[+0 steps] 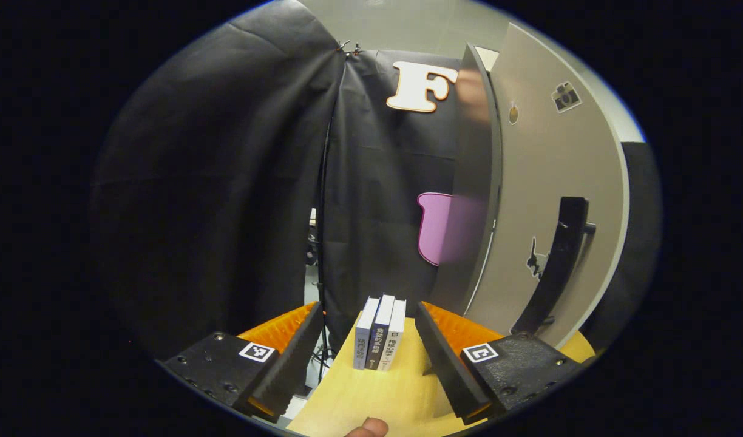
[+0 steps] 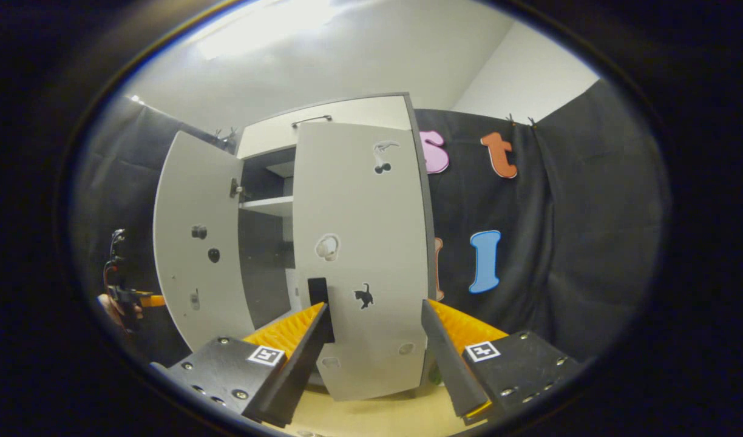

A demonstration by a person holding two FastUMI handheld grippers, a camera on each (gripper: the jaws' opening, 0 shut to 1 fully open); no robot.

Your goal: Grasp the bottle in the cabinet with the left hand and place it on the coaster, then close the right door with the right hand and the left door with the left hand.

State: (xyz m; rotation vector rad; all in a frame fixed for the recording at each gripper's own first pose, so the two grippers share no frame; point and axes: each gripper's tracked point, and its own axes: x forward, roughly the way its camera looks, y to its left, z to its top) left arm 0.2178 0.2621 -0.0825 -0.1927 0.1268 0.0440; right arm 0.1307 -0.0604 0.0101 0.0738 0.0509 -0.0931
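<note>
Cabinet (image 2: 347,255) doors ajar; right hand-held gripper (image 2: 374,340) open, facing right door (image 2: 362,212).

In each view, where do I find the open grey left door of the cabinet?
Left gripper view: grey left cabinet door at the right, outer face with black bar handle.
Right gripper view: the door left of centre, inner face showing.
Shared landmark: light wooden tabletop, bottom centre.

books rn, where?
In the left gripper view, the three upright books stand on the wooden table, straight ahead between the open left gripper fingers, left of the cabinet door.
</note>
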